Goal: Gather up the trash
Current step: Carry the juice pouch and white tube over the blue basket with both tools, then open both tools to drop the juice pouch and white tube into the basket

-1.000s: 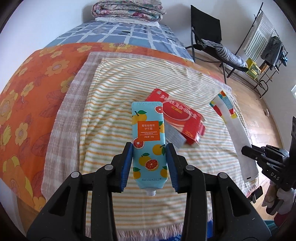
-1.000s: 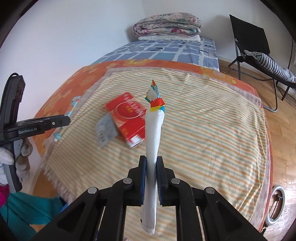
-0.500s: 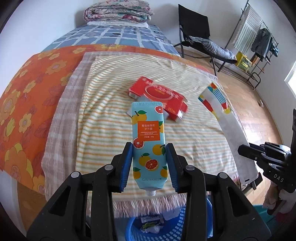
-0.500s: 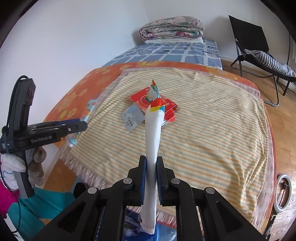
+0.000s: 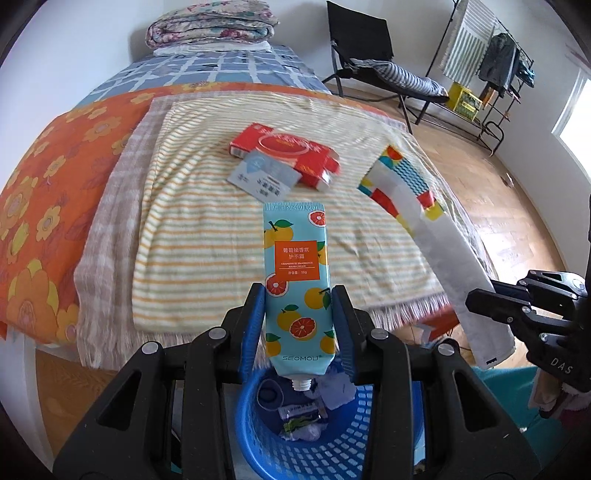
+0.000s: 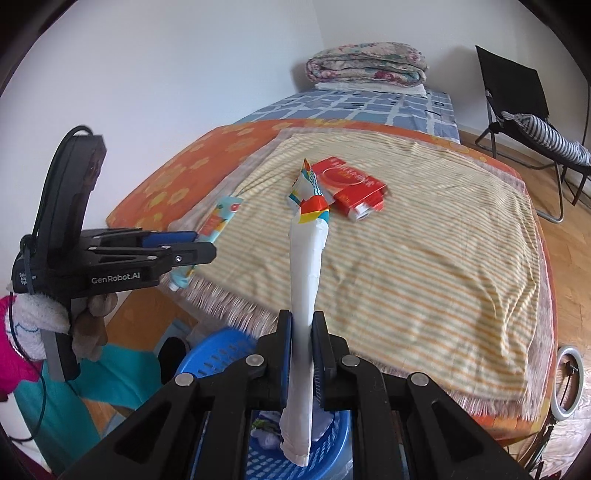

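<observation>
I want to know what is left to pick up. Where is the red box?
The red box lies mid-bed on the striped blanket, partly atop a grey card, beyond both grippers' held items.

A folded quilt [image 5: 210,22] lies at the far end of the bed [image 5: 55,177], on its blue checked sheet [image 5: 207,70]. A black folding chair [image 5: 360,44] and a clothes rack [image 5: 491,55] stand on the wooden floor [image 5: 498,206] beyond.

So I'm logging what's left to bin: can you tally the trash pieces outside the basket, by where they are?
Held in grippers: 2, hand cream tube in the left, white wrapper in the right.
On the bed: 2, red box, grey-blue packet.
Total: 4
</observation>
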Available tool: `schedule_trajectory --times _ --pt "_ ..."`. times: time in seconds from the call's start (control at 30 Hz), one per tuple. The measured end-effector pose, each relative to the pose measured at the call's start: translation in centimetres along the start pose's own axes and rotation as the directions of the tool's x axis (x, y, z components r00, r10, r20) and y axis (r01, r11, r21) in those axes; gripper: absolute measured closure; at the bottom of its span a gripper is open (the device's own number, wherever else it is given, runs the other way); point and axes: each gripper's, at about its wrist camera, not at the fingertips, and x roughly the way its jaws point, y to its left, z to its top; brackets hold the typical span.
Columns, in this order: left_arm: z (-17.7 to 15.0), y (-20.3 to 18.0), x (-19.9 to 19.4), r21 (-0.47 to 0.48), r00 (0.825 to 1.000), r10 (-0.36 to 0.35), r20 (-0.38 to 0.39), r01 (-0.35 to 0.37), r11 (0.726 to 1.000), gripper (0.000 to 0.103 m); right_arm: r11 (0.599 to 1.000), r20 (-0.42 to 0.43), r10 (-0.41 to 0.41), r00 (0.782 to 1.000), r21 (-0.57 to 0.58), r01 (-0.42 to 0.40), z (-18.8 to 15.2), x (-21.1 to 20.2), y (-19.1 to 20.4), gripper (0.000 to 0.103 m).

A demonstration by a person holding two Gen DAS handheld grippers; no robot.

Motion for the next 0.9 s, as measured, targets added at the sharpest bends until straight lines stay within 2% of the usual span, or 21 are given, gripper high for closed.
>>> schedule_trajectory --times 0.27,0.63,0.9 --pt "-3.3 -1.5 -0.3 0.027 1.000 -0.012 -0.016 0.012 1.000 0.066 1.000 0.003 0.003 1.000 -0.026 -0.002 -3.0 -0.4 1.7 0.094" --pt "-7.4 -2.2 0.4 0.044 0.997 -0.014 -0.076 0.017 0.999 0.066 1.000 -0.018 0.020 1.000 -0.024 -0.020 -6.0 0.0 2.8 0.094" --pt "-8.8 -2.0 0.7 0.040 0.995 -0.017 -0.101 0.021 0.999 0.066 0.999 -0.053 0.025 0.998 -0.023 -0.026 -7.6 1.0 3.7 0.094"
